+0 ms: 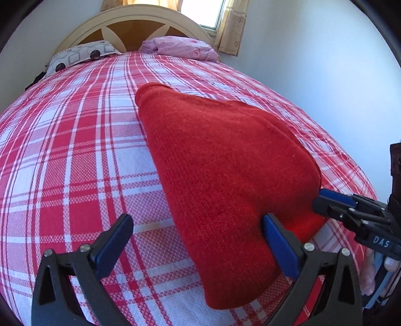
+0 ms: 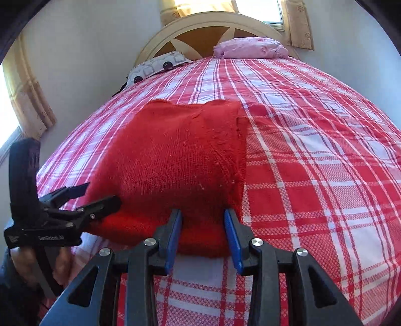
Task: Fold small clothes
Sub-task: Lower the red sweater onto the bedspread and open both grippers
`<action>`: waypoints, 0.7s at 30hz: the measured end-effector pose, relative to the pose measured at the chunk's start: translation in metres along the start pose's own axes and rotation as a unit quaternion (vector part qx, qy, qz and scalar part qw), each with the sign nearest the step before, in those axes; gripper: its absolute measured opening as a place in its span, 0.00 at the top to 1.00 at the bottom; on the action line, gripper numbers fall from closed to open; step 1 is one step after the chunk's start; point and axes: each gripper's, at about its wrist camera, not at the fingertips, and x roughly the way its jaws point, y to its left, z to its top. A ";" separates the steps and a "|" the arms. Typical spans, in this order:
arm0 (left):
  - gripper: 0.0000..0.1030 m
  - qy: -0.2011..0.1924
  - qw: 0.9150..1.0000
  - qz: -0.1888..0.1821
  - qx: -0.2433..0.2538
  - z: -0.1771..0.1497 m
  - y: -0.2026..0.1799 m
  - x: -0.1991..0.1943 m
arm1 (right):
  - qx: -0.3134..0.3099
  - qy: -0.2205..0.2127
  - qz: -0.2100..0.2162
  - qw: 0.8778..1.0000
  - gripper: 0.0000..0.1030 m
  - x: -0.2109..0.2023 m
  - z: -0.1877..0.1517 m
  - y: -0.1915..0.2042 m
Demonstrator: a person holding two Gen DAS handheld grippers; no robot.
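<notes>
A red knitted woollen garment (image 1: pixel 225 180), already doubled into a thick pad, lies on the red-and-white checked bedspread (image 1: pixel 75 155) near the foot edge of the bed, well apart from the pillows at the head. Its near hem is the part being worked, which is probably why both tools sit low at that edge.

The right gripper (image 2: pixel 203 238) has its blue-padded fingers (image 2: pixel 173 240) set narrow on either side of a bunch of the near hem, and the knit fills the gap between them; this reads as a pinch on the folded edge, keeping the layers together. The left gripper (image 1: pixel 198 240) stands with its fingers spread wide. One blue pad rests against the garment's near side, the other is out over bare bedspread, so it grips nothing and seems placed to steady or smooth the fold.

The bed is soft and evenly made, giving a flat, yielding base for folding. At its head edge are a white pillow with dark round and square prints (image 1: pixel 80 56) on the left corner and a crumpled pink pillow (image 1: pixel 180 47) toward the right, before an arched cream wooden headboard (image 1: pixel 132 22). Pale walls, a bright window and patterned beige curtains (image 1: pixel 233 27) close the room.
</notes>
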 end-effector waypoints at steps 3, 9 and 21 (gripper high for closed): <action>0.00 0.003 1.000 -0.002 -0.006 -0.001 0.003 0.001 | -0.011 -0.024 -0.018 0.999 0.64 -0.019 0.004 0.008; 0.00 0.006 1.000 0.000 -0.006 -0.001 0.000 0.001 | -0.049 -0.082 -0.013 0.995 0.64 -0.037 0.037 0.036; 0.00 0.014 1.000 -0.007 -0.009 0.000 0.002 0.004 | -0.070 -0.017 -0.017 0.997 0.64 0.032 0.031 0.035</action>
